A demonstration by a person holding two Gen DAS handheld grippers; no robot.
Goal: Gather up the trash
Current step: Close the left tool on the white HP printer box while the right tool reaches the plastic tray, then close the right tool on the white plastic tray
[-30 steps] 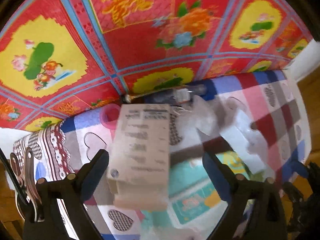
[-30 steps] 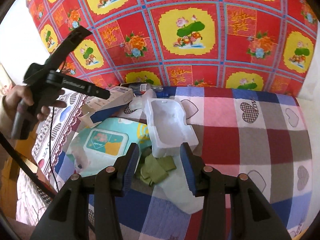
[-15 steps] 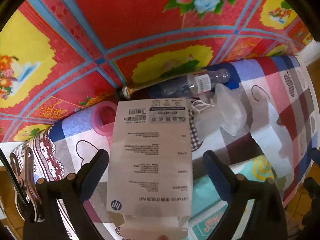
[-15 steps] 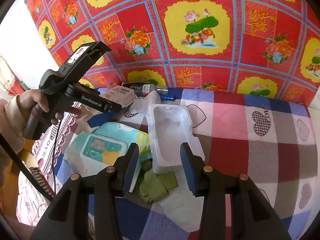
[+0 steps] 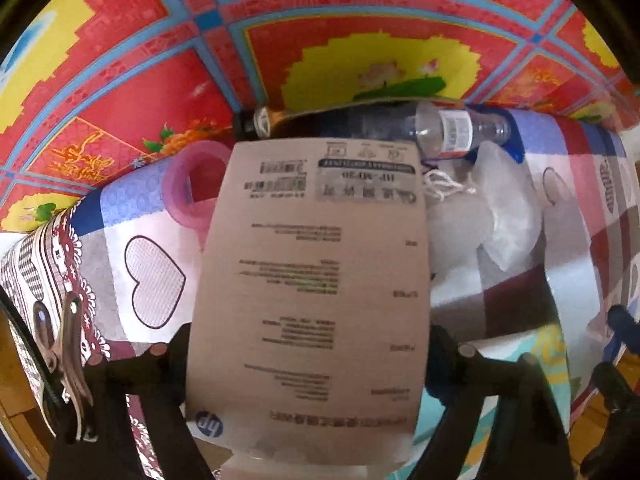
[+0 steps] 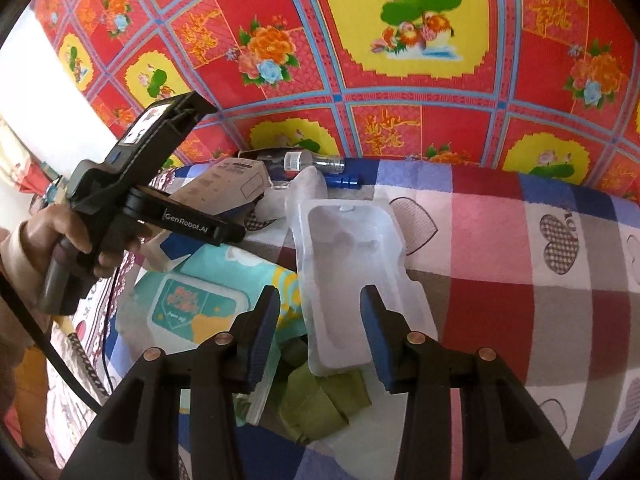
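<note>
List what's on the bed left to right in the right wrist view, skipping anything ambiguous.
Left gripper closed on the cardboard box → wet wipes pack → white molded tray → bare checkered bedspread.

We see both views bright and full of strong colour, with soft daylight; in the right wrist view it seems to come from the white, overexposed zone at the upper left. Shadows are weak and soft. The fisheye lens bends the straight lines of the red patterned cloth (image 6: 400, 92) and leaves black corners in each frame. In the left wrist view the cardboard box (image 5: 312, 292) is very near the lens and its print is blurred, and the clear bottle (image 5: 452, 130) behind it is also a little soft
</note>
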